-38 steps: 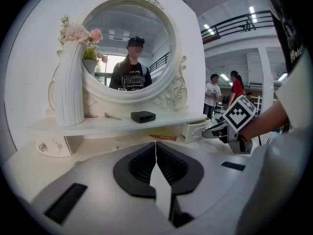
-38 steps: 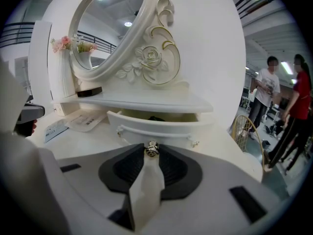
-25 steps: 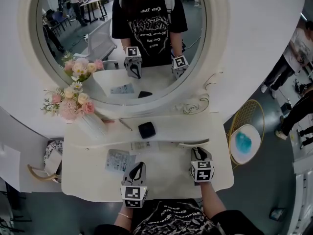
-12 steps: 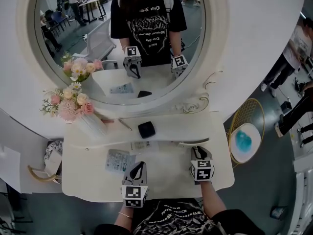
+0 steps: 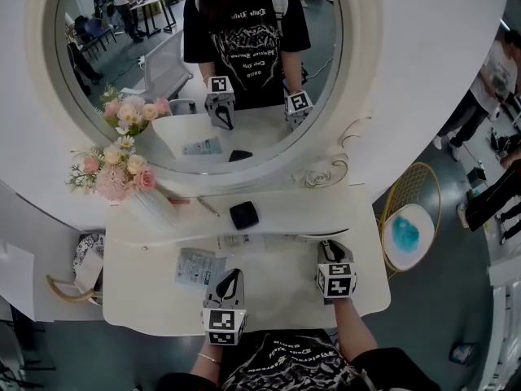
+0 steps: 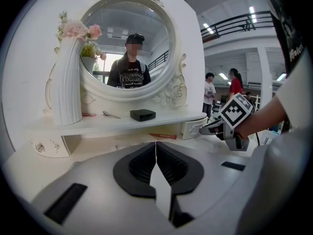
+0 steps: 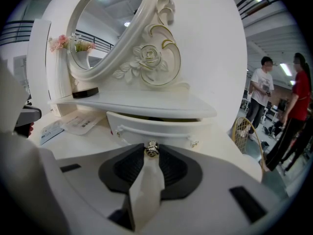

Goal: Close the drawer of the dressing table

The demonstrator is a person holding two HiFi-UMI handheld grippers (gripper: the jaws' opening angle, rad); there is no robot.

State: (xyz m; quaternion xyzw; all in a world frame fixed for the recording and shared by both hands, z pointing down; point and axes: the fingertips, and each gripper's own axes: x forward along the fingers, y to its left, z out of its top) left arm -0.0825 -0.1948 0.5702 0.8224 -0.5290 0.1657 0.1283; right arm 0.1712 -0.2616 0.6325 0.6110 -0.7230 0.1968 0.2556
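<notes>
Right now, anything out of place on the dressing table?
Yes: the small white drawer under the right end of the white shelf stands pulled out, with a dark gap above its front. The right tongs are closed on its small metal knob. Nothing looks spilled or damaged.

Drawer (image 7: 161, 127) interior hidden under shelf (image 7: 146, 104).
</notes>
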